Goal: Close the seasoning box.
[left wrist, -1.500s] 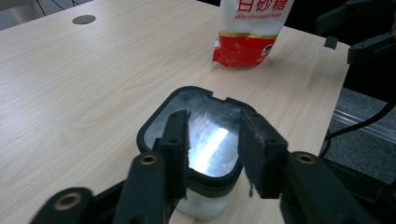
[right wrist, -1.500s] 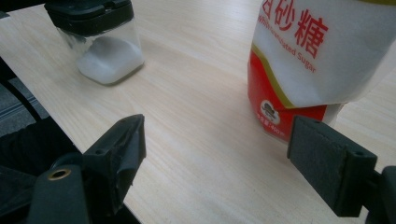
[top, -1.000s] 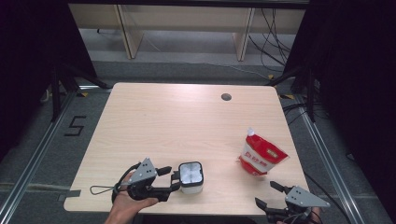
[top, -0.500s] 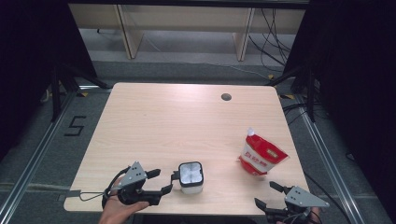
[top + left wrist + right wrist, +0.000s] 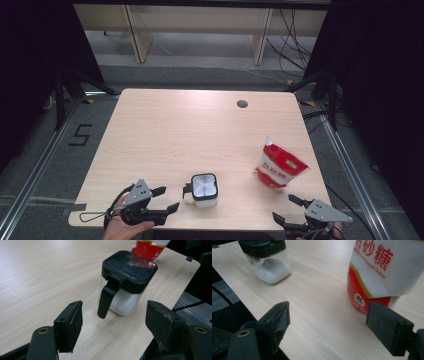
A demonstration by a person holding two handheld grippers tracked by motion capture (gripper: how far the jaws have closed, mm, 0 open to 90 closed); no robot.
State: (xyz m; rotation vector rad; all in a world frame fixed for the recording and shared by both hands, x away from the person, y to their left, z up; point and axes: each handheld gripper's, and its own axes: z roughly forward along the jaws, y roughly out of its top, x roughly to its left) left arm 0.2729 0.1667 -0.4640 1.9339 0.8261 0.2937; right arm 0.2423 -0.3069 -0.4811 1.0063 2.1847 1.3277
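Lab rig: floor rails, cables, marked floor w/ "5".

The left hand-held gripper has withdrawn from the lidded jar toward the lower left of the frame. Its jaws have just been opening; nothing lies between them.

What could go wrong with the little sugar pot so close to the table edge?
The sugar pot stands near the table front edge, so a bump from the open left claw might push it off. Its thin handle points toward that claw; a grab there could tip it. The sugar bag leans, so the right claw might topple it.
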